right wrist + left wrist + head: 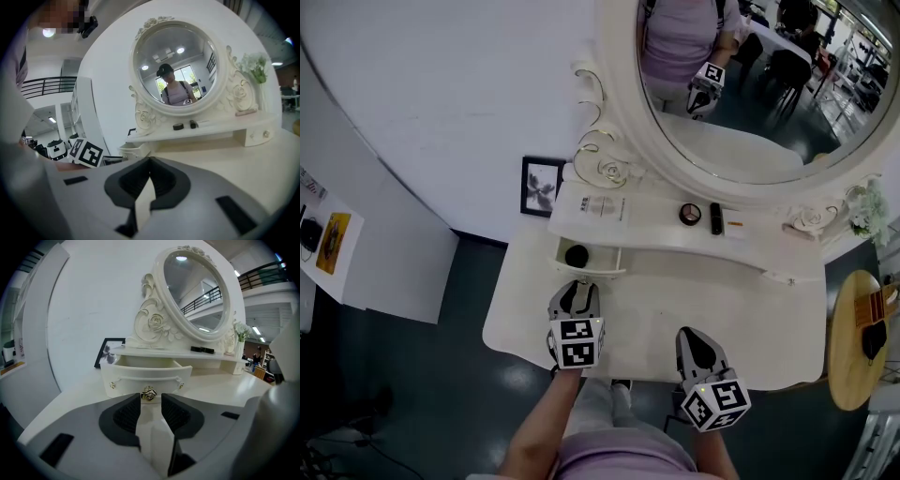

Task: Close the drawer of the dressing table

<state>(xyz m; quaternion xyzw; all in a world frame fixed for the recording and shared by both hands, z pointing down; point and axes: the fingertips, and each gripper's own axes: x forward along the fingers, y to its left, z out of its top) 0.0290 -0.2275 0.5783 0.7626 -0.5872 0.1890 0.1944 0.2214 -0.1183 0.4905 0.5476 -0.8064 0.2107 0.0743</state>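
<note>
The white dressing table (750,319) has its left drawer (587,273) pulled out, with a round black thing (576,255) inside. In the left gripper view the drawer front (147,376) faces me, with its gold knob (149,393) just beyond the fingertips. My left gripper (577,285) (151,398) sits right in front of that knob, open with a narrow gap and nothing pressed between the pads. My right gripper (692,334) (149,162) hovers over the tabletop's front edge to the right, shut and empty. From the right gripper view the drawer (132,150) shows at the left.
An oval mirror (750,84) stands behind a raised shelf (656,220) carrying a black compact (690,214) and a black tube (716,218). A framed picture (541,186) leans at the left. A round wooden side table (853,347) stands to the right. The right drawer (262,135) is closed.
</note>
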